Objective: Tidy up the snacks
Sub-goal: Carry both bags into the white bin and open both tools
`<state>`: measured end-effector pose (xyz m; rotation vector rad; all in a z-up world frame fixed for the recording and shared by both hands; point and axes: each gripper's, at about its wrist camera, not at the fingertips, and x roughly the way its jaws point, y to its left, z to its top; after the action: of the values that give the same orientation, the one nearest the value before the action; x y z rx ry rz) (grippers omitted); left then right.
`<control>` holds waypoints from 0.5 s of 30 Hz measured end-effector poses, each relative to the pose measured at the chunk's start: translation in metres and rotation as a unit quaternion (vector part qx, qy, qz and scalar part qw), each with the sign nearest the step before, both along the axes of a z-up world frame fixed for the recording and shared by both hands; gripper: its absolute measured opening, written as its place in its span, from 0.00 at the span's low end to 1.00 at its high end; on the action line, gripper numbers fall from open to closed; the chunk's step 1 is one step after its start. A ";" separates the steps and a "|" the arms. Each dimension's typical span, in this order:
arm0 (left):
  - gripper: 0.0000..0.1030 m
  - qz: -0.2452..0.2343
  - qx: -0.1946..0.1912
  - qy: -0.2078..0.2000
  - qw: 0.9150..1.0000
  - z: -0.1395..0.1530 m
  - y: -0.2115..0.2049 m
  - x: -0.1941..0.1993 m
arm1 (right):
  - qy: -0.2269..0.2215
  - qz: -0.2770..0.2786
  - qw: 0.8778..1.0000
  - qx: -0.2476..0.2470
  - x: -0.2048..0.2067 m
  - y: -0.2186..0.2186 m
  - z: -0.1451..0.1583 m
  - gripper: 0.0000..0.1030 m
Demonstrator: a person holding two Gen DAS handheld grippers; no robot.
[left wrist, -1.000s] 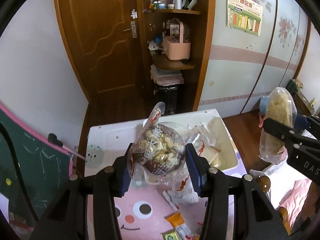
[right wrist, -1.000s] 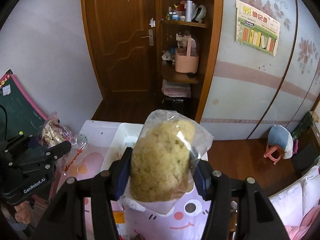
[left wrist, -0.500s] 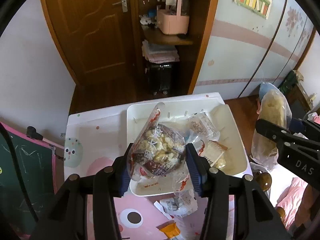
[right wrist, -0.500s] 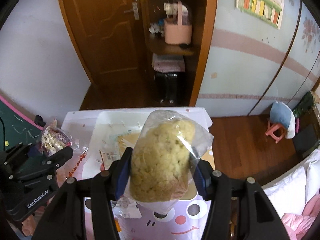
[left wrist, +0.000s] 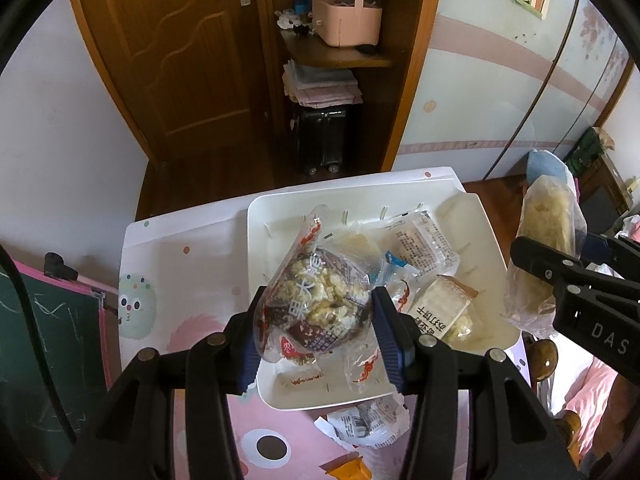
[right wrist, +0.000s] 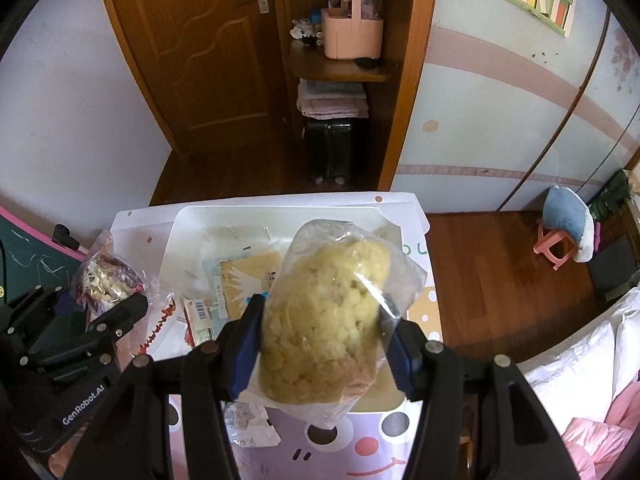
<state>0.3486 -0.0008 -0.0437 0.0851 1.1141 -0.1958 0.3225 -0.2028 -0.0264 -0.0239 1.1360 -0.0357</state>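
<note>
The left gripper (left wrist: 316, 330) is clamping a printed snack bag (left wrist: 316, 304) between partly closed jaws, blue pads pressing its sides, and the right gripper (right wrist: 326, 344) is likewise pinching a clear bag of pale yellow puffed snack (right wrist: 326, 312). Both bags are hanging above the white tray (left wrist: 494, 240) beyond the jaws, probably so they can be dropped in among the wrapped snacks already lying there. Large Chinese characters are showing on the held bag and on a wedge-shaped pack (left wrist: 440, 312) just right of the left jaws, too warped to read surely. "DAS" is showing on the right gripper's body and "GenRobot.AI" on the left's. A torn wrapper (left wrist: 366, 420) is lying on the pink counter (left wrist: 280, 420) beneath the jaws.
</note>
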 end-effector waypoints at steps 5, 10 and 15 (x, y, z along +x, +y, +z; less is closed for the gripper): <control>0.52 0.000 0.001 -0.007 1.000 -0.003 0.000 0.003 | 0.007 0.004 1.000 0.007 0.004 0.002 -0.007 0.55; 0.81 0.000 -0.005 -0.020 1.000 -0.002 0.002 0.003 | 0.017 -0.006 0.999 0.030 0.009 -0.004 -0.015 0.60; 0.83 -0.006 0.001 -0.019 1.000 -0.004 0.002 0.003 | -0.011 -0.014 0.999 0.037 0.006 -0.006 -0.012 0.82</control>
<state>0.3512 0.0013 -0.0475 0.0972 1.0771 -0.2037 0.3283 -0.2087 -0.0388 0.0592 1.1146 -0.0190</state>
